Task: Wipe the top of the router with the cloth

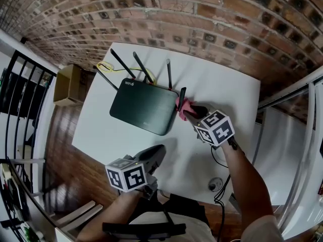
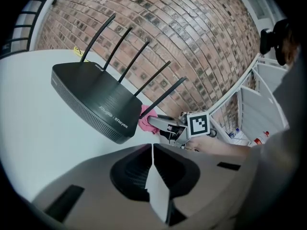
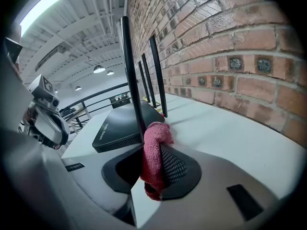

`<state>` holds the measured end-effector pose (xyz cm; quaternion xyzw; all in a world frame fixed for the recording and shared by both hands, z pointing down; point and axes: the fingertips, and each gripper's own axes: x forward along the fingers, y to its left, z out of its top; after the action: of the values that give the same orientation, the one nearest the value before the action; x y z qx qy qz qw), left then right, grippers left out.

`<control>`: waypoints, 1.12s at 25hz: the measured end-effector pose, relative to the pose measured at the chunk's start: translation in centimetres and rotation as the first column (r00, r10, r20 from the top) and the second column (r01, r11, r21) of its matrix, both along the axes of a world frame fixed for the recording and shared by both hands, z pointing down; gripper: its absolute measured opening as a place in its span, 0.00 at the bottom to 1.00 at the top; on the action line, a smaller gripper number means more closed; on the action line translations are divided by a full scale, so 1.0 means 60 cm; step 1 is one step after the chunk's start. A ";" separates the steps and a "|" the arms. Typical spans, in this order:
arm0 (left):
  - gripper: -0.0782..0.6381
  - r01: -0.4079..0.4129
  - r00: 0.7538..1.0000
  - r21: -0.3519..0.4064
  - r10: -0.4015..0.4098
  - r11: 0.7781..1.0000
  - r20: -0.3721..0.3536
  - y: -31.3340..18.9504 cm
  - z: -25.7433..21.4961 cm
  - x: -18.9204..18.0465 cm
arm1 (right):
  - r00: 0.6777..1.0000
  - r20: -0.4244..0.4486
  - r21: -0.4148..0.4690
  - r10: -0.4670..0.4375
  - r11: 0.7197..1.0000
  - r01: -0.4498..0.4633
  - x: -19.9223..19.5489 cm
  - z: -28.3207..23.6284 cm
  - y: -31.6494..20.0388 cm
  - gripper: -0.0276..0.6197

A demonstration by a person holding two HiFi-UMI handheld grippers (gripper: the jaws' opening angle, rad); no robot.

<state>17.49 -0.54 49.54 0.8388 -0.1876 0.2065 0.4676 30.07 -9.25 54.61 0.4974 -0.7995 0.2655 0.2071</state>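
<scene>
Left tongs (image 2: 152, 150) closed empty; right tongs (image 3: 149, 152) pinch pink cloth (image 3: 153, 164) beside Reyee-marked router (image 2: 96, 97).

Open table (image 1: 227, 92) lies right of the router (image 1: 144, 108), whose flat top is free from the front. Five antennas (image 1: 143, 67) fence its back edge, the nearest antenna (image 1: 182, 96) just ahead of the right gripper (image 1: 187, 114).

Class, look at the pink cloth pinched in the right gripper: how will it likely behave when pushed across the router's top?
Probably floppy: the cloth bunches and droops between the shut jaws of the right gripper. Its looped, towel-like weave suggests it would drag rather than slip on the smooth top of the router.
</scene>
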 end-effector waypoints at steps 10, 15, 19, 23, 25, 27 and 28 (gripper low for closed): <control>0.13 0.012 1.000 0.009 -0.012 1.000 0.002 0.001 -0.005 -0.025 | 0.998 0.023 0.017 0.066 0.998 -0.066 -0.008 -0.008 0.026 0.19; 0.13 0.019 1.000 0.018 -0.019 1.000 -0.006 0.001 -0.009 -0.035 | 0.997 0.029 0.029 0.069 0.997 -0.070 -0.022 -0.017 0.051 0.18; 0.13 0.025 1.000 0.019 -0.025 1.000 -0.009 0.002 -0.012 -0.043 | 0.996 0.033 0.047 0.085 0.995 -0.086 -0.034 -0.027 0.064 0.18; 0.13 0.032 0.999 0.016 -0.032 0.999 -0.010 0.006 -0.015 -0.049 | 0.996 0.042 0.069 0.080 0.994 -0.083 -0.052 -0.035 0.069 0.18; 0.13 0.036 0.999 0.014 -0.036 0.999 -0.009 0.006 -0.015 -0.053 | 0.994 0.037 0.080 0.103 0.991 -0.105 -0.051 -0.034 0.060 0.18; 0.13 0.043 0.999 0.015 -0.043 0.999 -0.007 0.006 -0.014 -0.059 | 0.990 0.046 0.078 0.135 0.987 -0.138 -0.047 -0.030 0.047 0.18; 0.13 0.047 0.999 0.018 -0.047 0.999 -0.006 0.005 -0.013 -0.062 | 0.988 0.050 0.073 0.146 0.986 -0.150 -0.045 -0.027 0.042 0.18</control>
<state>13.76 -0.26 48.73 0.8389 -0.2077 0.1916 0.4651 27.37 -6.72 53.00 0.5571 -0.7743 0.2601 0.1496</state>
